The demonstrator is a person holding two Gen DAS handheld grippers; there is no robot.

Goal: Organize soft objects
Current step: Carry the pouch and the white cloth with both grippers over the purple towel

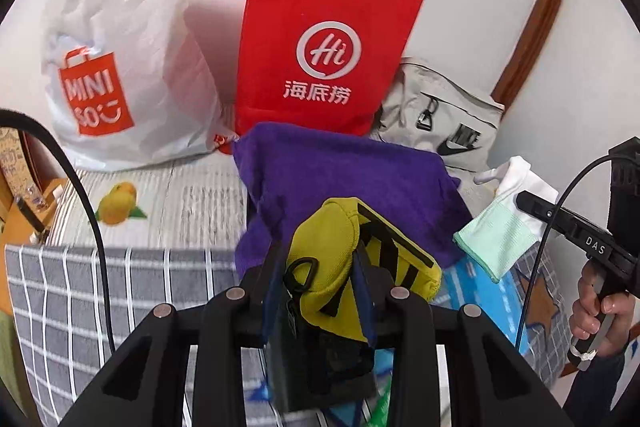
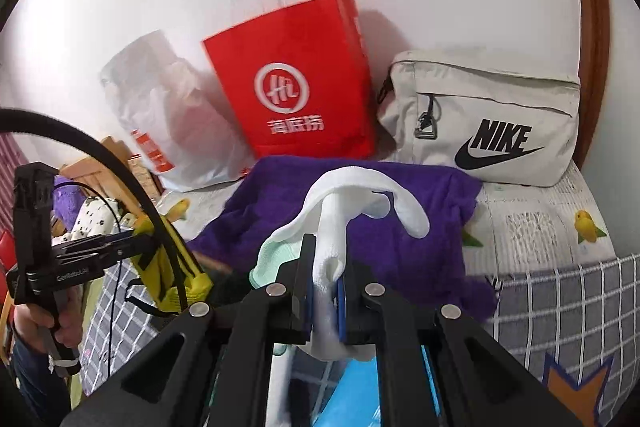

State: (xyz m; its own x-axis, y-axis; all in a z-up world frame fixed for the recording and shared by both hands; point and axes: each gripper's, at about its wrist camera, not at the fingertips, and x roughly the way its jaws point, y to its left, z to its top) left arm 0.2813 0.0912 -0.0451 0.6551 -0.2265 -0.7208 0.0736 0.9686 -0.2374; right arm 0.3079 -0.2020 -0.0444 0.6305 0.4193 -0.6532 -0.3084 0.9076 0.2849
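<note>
My left gripper (image 1: 320,263) is shut on a yellow pouch (image 1: 340,247) with black stripes, held above the bed; the same pouch (image 2: 172,267) and gripper show at the left of the right wrist view. My right gripper (image 2: 322,291) is shut on a white glove (image 2: 344,199) with a mint cuff; in the left wrist view that glove (image 1: 508,215) hangs at the right. A purple towel (image 1: 340,179) lies on the bed just beyond both grippers, also the purple towel (image 2: 380,223).
Against the wall stand a white plastic shopping bag (image 1: 120,47), a red paper bag (image 1: 320,47) and a grey sports bag (image 2: 480,119). The bed (image 1: 180,203) has a fruit-print sheet and a grey checked blanket (image 1: 80,299). A person's hand (image 1: 600,315) holds the right gripper's handle.
</note>
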